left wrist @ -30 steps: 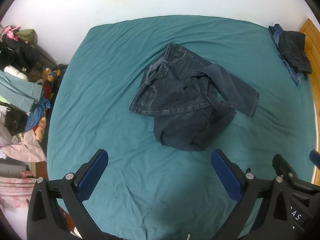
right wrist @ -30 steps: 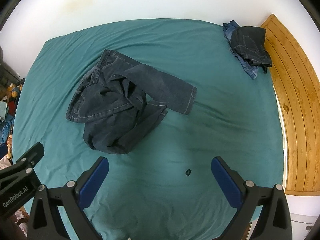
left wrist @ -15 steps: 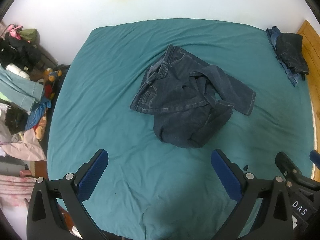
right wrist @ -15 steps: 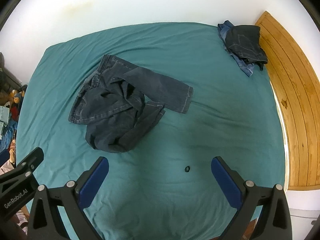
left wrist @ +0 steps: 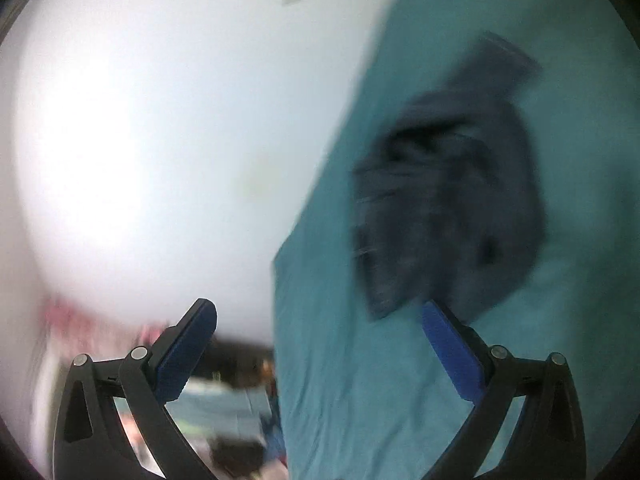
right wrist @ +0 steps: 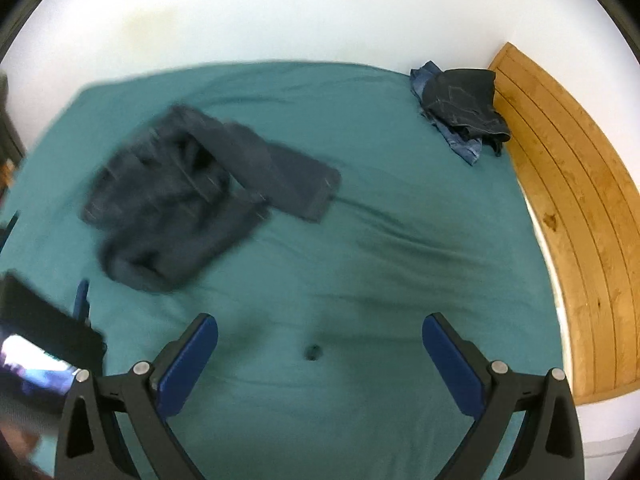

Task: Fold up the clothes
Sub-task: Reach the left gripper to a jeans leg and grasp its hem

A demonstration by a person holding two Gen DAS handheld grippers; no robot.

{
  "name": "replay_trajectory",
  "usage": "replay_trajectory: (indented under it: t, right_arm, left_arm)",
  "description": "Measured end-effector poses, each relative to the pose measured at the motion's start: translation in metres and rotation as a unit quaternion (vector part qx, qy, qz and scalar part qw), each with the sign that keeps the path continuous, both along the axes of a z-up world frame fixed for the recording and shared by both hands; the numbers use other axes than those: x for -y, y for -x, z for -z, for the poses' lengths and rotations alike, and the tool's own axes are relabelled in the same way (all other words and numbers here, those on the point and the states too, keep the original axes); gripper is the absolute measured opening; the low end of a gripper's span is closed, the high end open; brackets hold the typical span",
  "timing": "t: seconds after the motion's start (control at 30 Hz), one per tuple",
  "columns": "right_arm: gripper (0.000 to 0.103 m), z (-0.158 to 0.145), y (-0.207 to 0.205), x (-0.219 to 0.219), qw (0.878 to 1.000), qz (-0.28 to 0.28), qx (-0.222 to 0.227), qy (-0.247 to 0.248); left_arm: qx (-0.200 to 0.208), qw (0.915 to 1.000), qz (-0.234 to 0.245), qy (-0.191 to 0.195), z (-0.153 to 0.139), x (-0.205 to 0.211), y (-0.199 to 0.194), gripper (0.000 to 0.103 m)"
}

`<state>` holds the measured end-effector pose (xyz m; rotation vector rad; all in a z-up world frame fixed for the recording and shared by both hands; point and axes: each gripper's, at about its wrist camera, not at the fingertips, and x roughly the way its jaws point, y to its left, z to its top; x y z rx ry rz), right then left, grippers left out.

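A crumpled pair of dark blue jeans (right wrist: 192, 200) lies on the teal bed sheet (right wrist: 360, 272), left of centre in the right wrist view. It shows blurred at the right of the left wrist view (left wrist: 452, 208). My right gripper (right wrist: 320, 352) is open and empty above the near part of the bed, right of the jeans. My left gripper (left wrist: 316, 340) is open and empty, tilted, with its right finger (left wrist: 448, 352) near the jeans' edge. The left gripper's body shows at the lower left of the right wrist view (right wrist: 48, 332).
A pile of folded jeans (right wrist: 460, 108) sits at the bed's far right corner. A wooden headboard (right wrist: 568, 208) runs along the right side. A white wall (right wrist: 280, 12) stands behind the bed. A small dark spot (right wrist: 312, 352) marks the sheet. Blurred clutter (left wrist: 224, 412) lies left of the bed.
My left gripper has swung fast to the left and rolled, so its view is blurred and now shows mostly wall. My right gripper has pulled back slightly. The jeans lie as before.
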<state>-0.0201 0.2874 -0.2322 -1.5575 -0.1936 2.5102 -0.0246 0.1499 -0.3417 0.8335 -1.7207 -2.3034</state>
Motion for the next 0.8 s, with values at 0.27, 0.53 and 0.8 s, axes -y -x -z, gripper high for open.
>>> replay_trajectory:
  t: [0.27, 0.53, 0.8]
  right_arm:
    - [0.103, 0.147, 0.013, -0.063, 0.996, 0.009, 0.025, -0.082]
    - [0.103, 0.190, 0.048, -0.083, 0.994, 0.009, 0.002, -0.112]
    - [0.103, 0.191, 0.076, -0.061, 0.995, -0.012, -0.018, -0.102]
  left_arm:
    - [-0.021, 0.9897, 0.071, 0.122, 0.174, -0.069, 0.070, 0.103]
    - [-0.026, 0.9886, 0.081, 0.124, 0.209, -0.084, 0.119, 0.064]
    - [0.035, 0.9979, 0.052, 0.014, 0.188, -0.043, 0.112, 0.001]
